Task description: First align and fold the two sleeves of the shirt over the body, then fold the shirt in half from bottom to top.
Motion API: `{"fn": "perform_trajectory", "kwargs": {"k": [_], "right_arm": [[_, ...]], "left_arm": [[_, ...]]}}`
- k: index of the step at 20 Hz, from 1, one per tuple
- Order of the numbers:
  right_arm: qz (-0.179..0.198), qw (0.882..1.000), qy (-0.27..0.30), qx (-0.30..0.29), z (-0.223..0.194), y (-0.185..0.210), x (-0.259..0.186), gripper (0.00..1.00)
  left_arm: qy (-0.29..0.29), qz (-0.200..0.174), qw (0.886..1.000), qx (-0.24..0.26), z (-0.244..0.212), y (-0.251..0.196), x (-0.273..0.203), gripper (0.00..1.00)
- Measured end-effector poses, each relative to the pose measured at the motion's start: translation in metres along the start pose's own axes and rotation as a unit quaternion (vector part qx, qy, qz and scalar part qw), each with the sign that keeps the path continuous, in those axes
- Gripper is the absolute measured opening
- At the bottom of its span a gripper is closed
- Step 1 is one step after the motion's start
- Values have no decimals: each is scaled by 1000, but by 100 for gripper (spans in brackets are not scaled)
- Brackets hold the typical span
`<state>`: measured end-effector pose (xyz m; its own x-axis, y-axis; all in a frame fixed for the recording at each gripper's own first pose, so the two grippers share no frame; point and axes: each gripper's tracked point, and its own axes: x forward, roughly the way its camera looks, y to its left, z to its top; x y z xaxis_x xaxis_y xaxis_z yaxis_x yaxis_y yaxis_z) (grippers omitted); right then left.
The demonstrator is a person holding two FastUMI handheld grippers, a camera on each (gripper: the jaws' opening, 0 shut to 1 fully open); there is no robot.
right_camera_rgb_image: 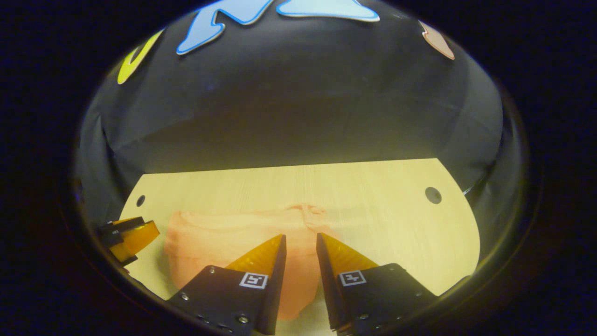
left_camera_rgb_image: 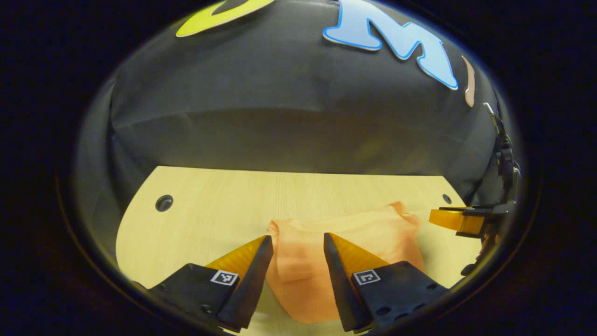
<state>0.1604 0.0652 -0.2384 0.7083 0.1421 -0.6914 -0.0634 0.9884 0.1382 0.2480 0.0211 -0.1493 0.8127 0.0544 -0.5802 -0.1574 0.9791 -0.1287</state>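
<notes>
Left gripper [left_camera_rgb_image: 295, 240] parted, shirt [left_camera_rgb_image: 345, 228] partly hidden

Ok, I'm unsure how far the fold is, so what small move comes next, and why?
Probably lower both tongs to the near hem. The salmon-pink cloth shirt lies as a narrow bundle on the pale wooden table, sleeves seemingly folded in. The left tongs and right tongs hover open above it, gripping nothing.
</notes>
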Motion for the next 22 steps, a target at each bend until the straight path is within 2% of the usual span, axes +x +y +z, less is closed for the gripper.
{"fn": "perform_trajectory", "kwargs": {"k": [2, 3, 4, 5, 6, 7, 9, 12, 13, 15, 16, 17, 18, 19, 20, 21, 22], "right_arm": [[6, 1000, -7, -9, 3, 9, -35, 41], [8, 1000, -11, -13, 3, 10, -51, 41], [10, 1000, -19, -16, 4, 11, -69, 41], [17, 999, -26, -18, 4, 15, -83, 41], [21, 999, -32, -22, 4, 18, -102, 41], [26, 999, -37, -28, 3, 23, -120, 41], [33, 998, -48, -40, -3, 34, -154, 41], [44, 996, -58, -43, -13, 45, -194, 41], [48, 996, -62, -40, -17, 46, -206, 41], [53, 996, -71, -31, -26, 48, -226, 41], [55, 995, -74, -25, -30, 49, -236, 41], [57, 995, -78, -19, -34, 51, -243, 41], [58, 995, -81, -14, -39, 49, -252, 41], [58, 995, -83, -10, -45, 46, -259, 41], [56, 995, -85, -6, -48, 44, -265, 41], [55, 995, -87, -2, -50, 41, -267, 41], [53, 995, -88, 2, -52, 39, -270, 41]], "left_arm": [[-10, 1, 1000, -4, 4, 3, -6, 75], [-16, 0, 1000, -5, 2, -1, -7, 70], [-22, -1, 1000, -6, 4, -1, -8, 70], [-30, -4, 1000, -6, 7, -2, -11, 79], [-38, -6, 999, -3, 10, -3, -13, 79], [-45, -7, 999, 1, 12, -3, -13, 70], [-58, -9, 998, 5, 16, -6, -14, 70], [-69, -15, 998, 4, 21, -14, -17, 70], [-72, -16, 997, 4, 24, -14, -17, 74], [-78, -15, 997, 3, 27, -14, -18, 74], [-80, -14, 997, 2, 27, -14, -16, 70], [-82, -14, 997, 0, 25, -15, -16, 74], [-84, -13, 996, -1, 26, -14, -16, 74], [-84, -13, 996, -1, 26, -14, -16, 70], [-82, -14, 997, -2, 25, -14, -14, 79], [-79, -17, 997, -5, 22, -16, -16, 74], [-78, -19, 997, -7, 22, -17, -16, 74]]}}
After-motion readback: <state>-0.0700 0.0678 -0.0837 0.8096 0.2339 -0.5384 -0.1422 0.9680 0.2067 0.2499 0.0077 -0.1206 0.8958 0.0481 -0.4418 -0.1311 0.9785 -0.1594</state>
